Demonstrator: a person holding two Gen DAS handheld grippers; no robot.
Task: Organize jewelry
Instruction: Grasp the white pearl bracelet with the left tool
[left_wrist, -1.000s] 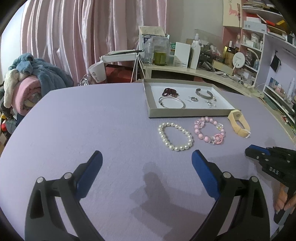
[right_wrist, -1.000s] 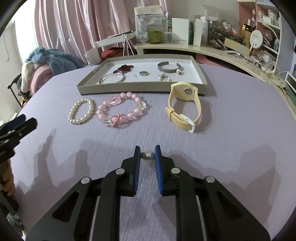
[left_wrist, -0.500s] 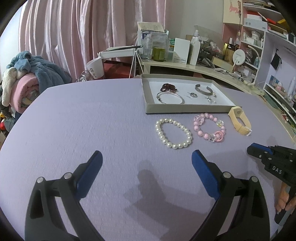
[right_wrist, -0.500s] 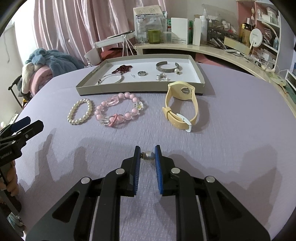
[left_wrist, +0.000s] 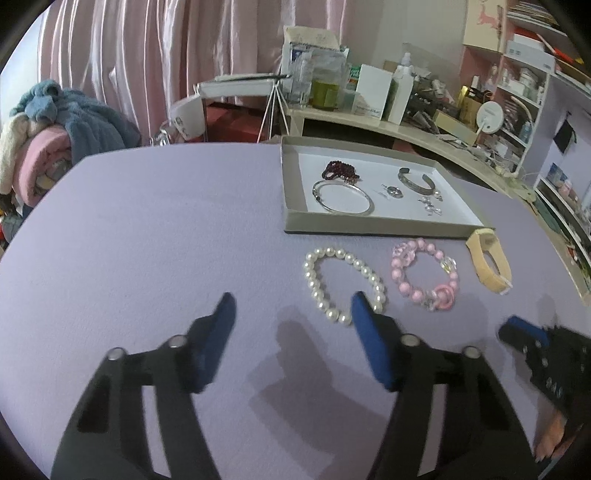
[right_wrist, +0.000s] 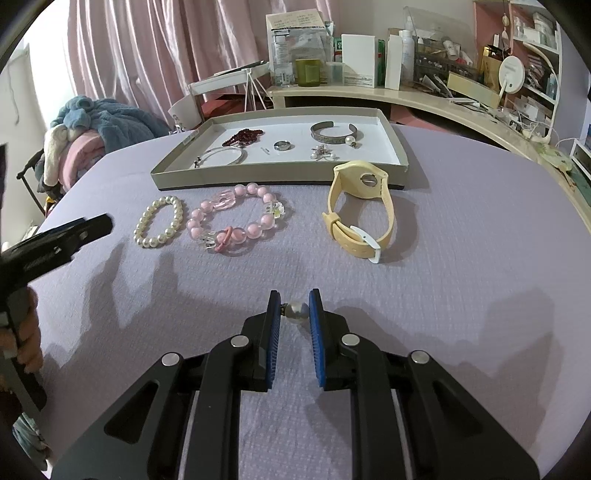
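Note:
My right gripper (right_wrist: 294, 308) is shut on a small pearl earring (right_wrist: 297, 310) and holds it above the purple cloth. My left gripper (left_wrist: 291, 314) is open and empty, just in front of the white pearl bracelet (left_wrist: 343, 284). The pearl bracelet (right_wrist: 159, 220), a pink bead bracelet (right_wrist: 236, 218) and a yellow watch (right_wrist: 360, 210) lie in a row in front of the grey jewelry tray (right_wrist: 280, 177). The tray (left_wrist: 295, 206) holds a silver bangle (left_wrist: 343, 197), a dark red bracelet (left_wrist: 340, 170), a silver cuff, a ring and small earrings.
The purple cloth covers a round table (left_wrist: 147, 221). A cluttered desk (right_wrist: 369, 88) with boxes and bottles stands behind the tray. A pile of blankets (left_wrist: 55, 133) lies at the far left. The left gripper also shows in the right wrist view (right_wrist: 62, 240).
My left gripper has moved forward and right toward the pearl bracelet, and its jaws have narrowed somewhat. My right gripper has moved slightly forward, still holding the pearl earring.

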